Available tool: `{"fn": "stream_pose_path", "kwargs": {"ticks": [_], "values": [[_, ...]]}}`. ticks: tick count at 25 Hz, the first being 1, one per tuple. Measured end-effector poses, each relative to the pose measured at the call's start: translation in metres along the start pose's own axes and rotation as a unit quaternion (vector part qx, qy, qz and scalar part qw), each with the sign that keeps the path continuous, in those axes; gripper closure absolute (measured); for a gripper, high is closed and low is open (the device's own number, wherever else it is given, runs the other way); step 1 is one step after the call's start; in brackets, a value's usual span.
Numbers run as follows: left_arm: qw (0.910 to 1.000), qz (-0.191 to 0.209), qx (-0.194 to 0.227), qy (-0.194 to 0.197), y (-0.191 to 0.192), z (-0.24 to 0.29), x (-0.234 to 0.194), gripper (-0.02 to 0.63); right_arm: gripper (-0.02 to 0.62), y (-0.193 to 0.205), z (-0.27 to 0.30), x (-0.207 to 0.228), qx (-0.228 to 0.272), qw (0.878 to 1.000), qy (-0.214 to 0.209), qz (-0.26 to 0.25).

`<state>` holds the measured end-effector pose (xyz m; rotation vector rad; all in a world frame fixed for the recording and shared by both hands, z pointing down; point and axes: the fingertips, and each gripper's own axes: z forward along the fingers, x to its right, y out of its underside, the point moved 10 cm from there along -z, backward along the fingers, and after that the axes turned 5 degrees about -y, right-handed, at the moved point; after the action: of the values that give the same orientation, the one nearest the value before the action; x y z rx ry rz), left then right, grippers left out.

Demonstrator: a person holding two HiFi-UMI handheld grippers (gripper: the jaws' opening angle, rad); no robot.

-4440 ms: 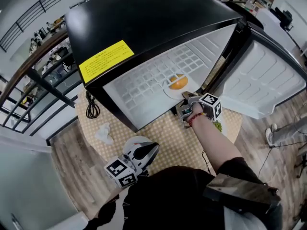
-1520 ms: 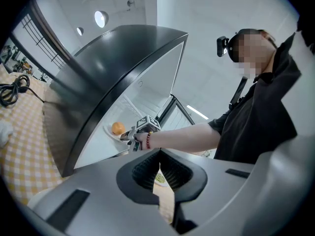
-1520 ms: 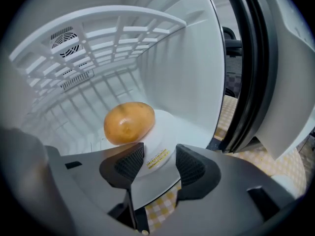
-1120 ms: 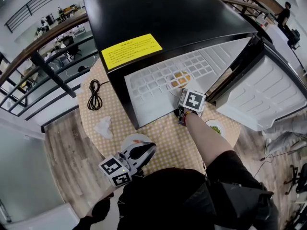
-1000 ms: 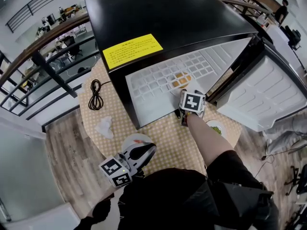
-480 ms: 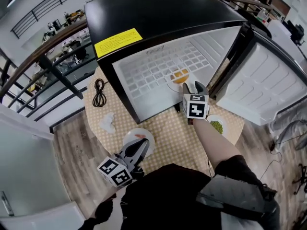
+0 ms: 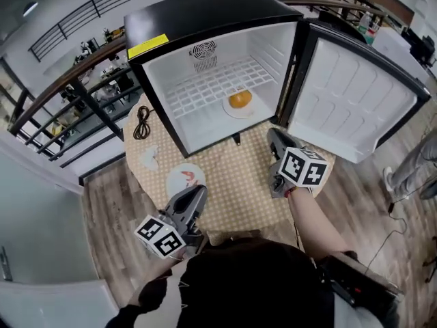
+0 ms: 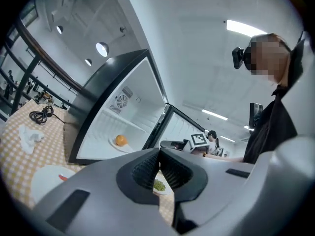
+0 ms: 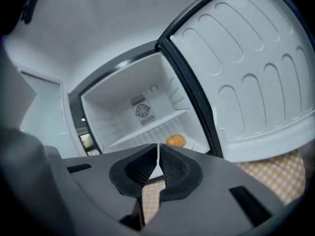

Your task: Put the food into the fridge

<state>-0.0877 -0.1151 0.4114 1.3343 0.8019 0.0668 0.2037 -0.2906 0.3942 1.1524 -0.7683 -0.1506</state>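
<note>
A white plate (image 7: pixel 231 109) bearing an orange food (image 7: pixel 240 100) rests on the wire shelf inside the open black fridge (image 7: pixel 205 19); the orange food (image 9: pixel 175 140) also shows past my right jaws. My right gripper (image 7: pixel 273 134) hovers over the table just outside the fridge mouth, its jaws closing with nothing between them. Low at the table's near edge is my left gripper (image 7: pixel 198 191), shut and empty, beside a plate (image 7: pixel 179 183) with a red food. A plate of green food (image 8: pixel 159 185) shows in the left gripper view; the head view hides it.
The fridge door (image 7: pixel 348 101) stands swung wide to the right. On the checkered round table (image 7: pixel 239 183), a coiled black cable (image 7: pixel 142 113) and a crumpled tissue (image 7: pixel 148 157) lie left of the fridge. Railings and wooden floor surround the table.
My right gripper has drawn back from the fridge shelf to the table's right, leaving the plate with the orange food inside. The head view has tilted, showing the fridge interior. The left gripper barely moved.
</note>
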Motion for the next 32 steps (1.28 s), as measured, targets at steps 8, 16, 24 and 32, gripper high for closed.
{"fn": "stream_pose_path", "kwargs": {"ticks": [8,16,24,32], "values": [[0.9996,0.002,0.028,-0.006,0.06,-0.033,0.117,0.592,0.578,0.011,-0.174,-0.005,-0.017,0.996,-0.089,0.013],[1.0,0.003,0.007,0.002,0.117,-0.068,0.202,0.592,0.578,0.064,-0.301,0.016,-0.042,0.996,-0.066,0.036],[1.0,-0.007,0.0,0.007,0.142,-0.09,0.239,0.592,0.58,0.09,-0.355,0.007,-0.06,0.996,-0.061,0.027],[1.0,0.002,0.003,0.001,0.146,-0.098,0.253,0.592,0.58,0.087,-0.374,0.001,-0.051,0.996,-0.066,0.013]]}}
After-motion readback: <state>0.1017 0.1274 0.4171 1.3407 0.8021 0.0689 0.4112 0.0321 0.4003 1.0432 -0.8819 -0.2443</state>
